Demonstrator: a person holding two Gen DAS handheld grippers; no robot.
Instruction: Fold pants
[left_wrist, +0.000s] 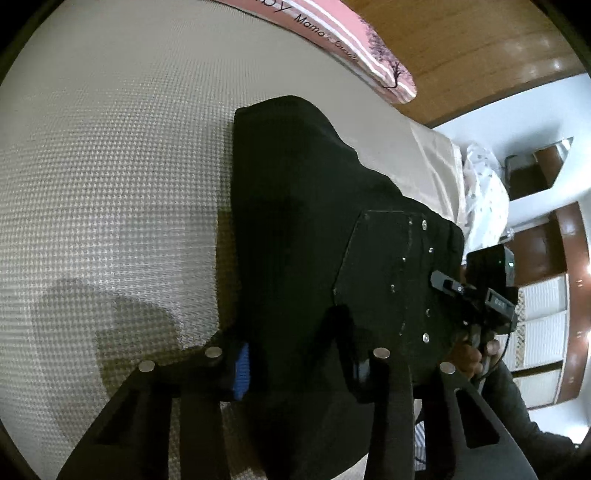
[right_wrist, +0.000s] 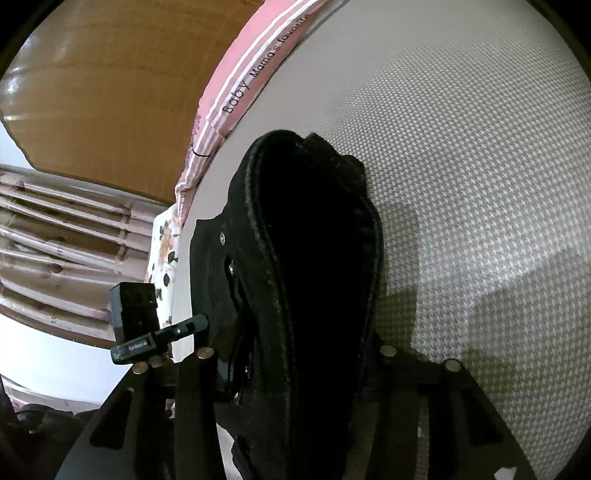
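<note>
The black pants (left_wrist: 314, 229) hang lifted above the cream woven bedcover (left_wrist: 110, 166). A back pocket and rivets show on them at the right of the left wrist view. My left gripper (left_wrist: 299, 365) is shut on the pants' fabric, its blue pad (left_wrist: 242, 369) pressed against the cloth. My right gripper (right_wrist: 295, 373) is shut on the pants' waistband edge (right_wrist: 280, 280), which runs up and away from it. Each gripper shows in the other's view: the right one (left_wrist: 476, 295) at the pants' far side, the left one (right_wrist: 155, 336) at lower left.
A pink striped blanket (left_wrist: 354, 40) with printed words lies along the bed's far edge, also in the right wrist view (right_wrist: 255, 70). A wooden headboard (left_wrist: 480, 51) stands behind it. A flowered cloth (right_wrist: 166, 254) and a white patterned cloth (left_wrist: 484, 192) lie at the bed's side.
</note>
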